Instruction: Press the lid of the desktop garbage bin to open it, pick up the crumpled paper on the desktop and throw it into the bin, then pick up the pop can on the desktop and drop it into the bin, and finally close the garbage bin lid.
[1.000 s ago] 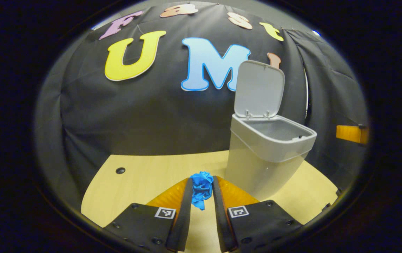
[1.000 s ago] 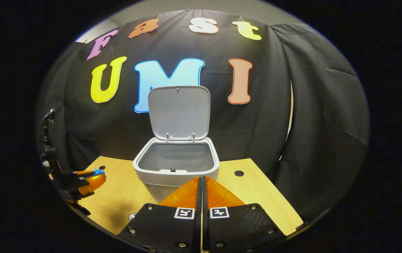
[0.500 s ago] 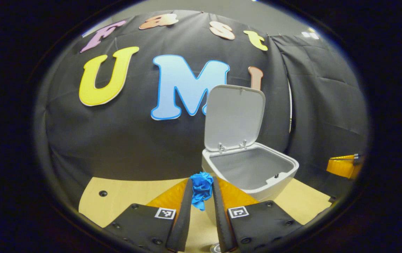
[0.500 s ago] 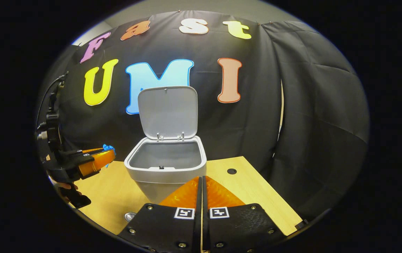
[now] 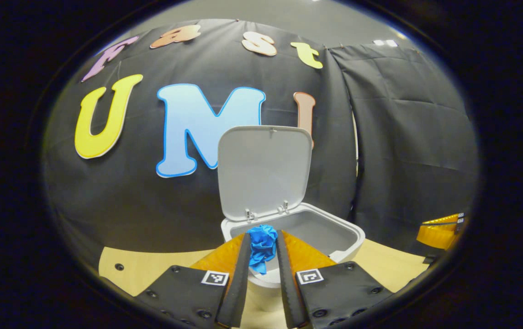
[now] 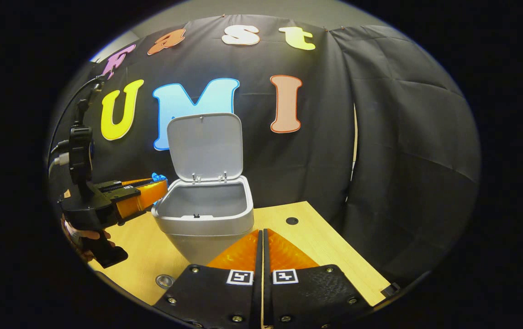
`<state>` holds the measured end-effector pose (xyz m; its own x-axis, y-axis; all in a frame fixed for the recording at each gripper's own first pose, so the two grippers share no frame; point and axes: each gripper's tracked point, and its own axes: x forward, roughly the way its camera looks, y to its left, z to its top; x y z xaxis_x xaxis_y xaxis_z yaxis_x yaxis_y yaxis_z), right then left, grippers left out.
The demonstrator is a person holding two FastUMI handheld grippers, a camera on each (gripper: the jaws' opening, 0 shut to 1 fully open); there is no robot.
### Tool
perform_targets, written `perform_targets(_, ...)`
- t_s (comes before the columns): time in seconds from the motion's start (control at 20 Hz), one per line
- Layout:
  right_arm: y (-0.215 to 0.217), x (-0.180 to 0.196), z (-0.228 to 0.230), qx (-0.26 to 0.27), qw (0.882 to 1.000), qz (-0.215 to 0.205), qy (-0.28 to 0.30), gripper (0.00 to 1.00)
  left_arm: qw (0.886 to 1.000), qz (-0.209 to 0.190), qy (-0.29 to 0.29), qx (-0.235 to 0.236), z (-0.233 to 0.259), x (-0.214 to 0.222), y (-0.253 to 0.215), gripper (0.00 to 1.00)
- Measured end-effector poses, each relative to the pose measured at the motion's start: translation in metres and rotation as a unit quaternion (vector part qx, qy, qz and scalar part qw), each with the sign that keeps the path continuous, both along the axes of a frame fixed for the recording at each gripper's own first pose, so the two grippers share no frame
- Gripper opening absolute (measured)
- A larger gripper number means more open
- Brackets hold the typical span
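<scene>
Blue paper [image 5: 262,246], crumpled, clamped between the fingers of the left gripper [image 5: 261,256]. A second ago well short of the bin [image 5: 343,237], low over the table [image 5: 151,269] with the bin off to the right and seen from its side; now raised and swung across, lined up with the bin's near-left rim and looking down into the grey hollow. Seen from the right gripper view: left gripper [image 6: 154,187] risen from table height to rim height, tips touching or just short of the bin's left edge [image 6: 158,212], paper [image 6: 157,177] poking out at the tips. Lid [image 5: 265,171] upright on its hinges throughout, mouth wide open. Right gripper [image 6: 261,237] pressed together on nothing, parked in front of the bin, drifted only a little.

Meaning for the task: opening done, paper picked and carried, drop not yet made. Paper probably at the rim rather than fully over the hollow, so likely a little more reach wanted before letting go, or else a risk of it falling outside. Can nowhere clear; a small round metal thing [image 6: 164,281] on the table near the right gripper, too small to tell.
</scene>
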<state>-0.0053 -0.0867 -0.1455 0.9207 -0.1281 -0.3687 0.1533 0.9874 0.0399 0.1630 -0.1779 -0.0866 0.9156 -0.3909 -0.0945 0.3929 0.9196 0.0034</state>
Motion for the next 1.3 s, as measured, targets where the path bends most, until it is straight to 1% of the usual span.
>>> perform_targets(0.05, 0.0, 0.0, -0.001, 0.0, 1.0, -0.001, 0.001, 0.01, 1.0, 0.003, -0.002, 0.001, 0.0, 0.002, -0.001, 0.42)
perform_targets(0.3, -0.001, -0.002, -0.001, 0.001, 1.0, 0.0, 0.002, 0.01, 1.0, 0.004, -0.002, -0.003, 0.0, 0.006, -0.002, 1.0)
perform_targets(0.35, 0.001, -0.002, -0.001, 0.001, 1.0, 0.001, 0.002, 0.01, 1.0, 0.005, -0.002, -0.004, 0.0, 0.005, -0.001, 0.99)
perform_targets(0.4, 0.002, -0.002, -0.001, 0.001, 1.0, 0.002, 0.003, 0.01, 1.0, 0.007, -0.001, -0.004, -0.001, 0.005, 0.0, 0.94)
perform_targets(0.7, 0.013, 0.002, -0.003, 0.006, 1.0, 0.017, 0.003, 0.01, 1.0, 0.022, 0.002, -0.006, -0.001, 0.002, 0.019, 0.95)
perform_targets(0.75, 0.018, 0.003, -0.004, 0.007, 1.0, 0.021, 0.004, 0.01, 1.0, 0.026, 0.003, -0.006, -0.002, 0.001, 0.024, 0.99)
perform_targets(0.8, 0.022, 0.005, -0.005, 0.009, 1.0, 0.026, 0.005, 0.01, 0.999, 0.032, 0.003, -0.006, -0.002, 0.0, 0.031, 0.94)
perform_targets(0.9, 0.032, 0.006, -0.007, 0.012, 0.999, 0.038, 0.005, 0.01, 0.999, 0.044, 0.004, -0.007, -0.002, -0.002, 0.045, 0.95)
perform_targets(0.95, 0.037, 0.008, -0.007, 0.013, 0.999, 0.045, 0.006, 0.01, 0.999, 0.05, 0.004, -0.006, -0.001, -0.004, 0.053, 0.99)
perform_targets(1.25, 0.07, 0.013, -0.014, 0.02, 0.996, 0.089, 0.013, 0.02, 0.996, 0.09, 0.01, -0.012, -0.005, -0.016, 0.096, 0.95)
perform_targets(1.3, 0.075, 0.014, -0.015, 0.021, 0.995, 0.096, 0.014, 0.02, 0.995, 0.096, 0.012, -0.014, -0.007, -0.019, 0.103, 0.99)
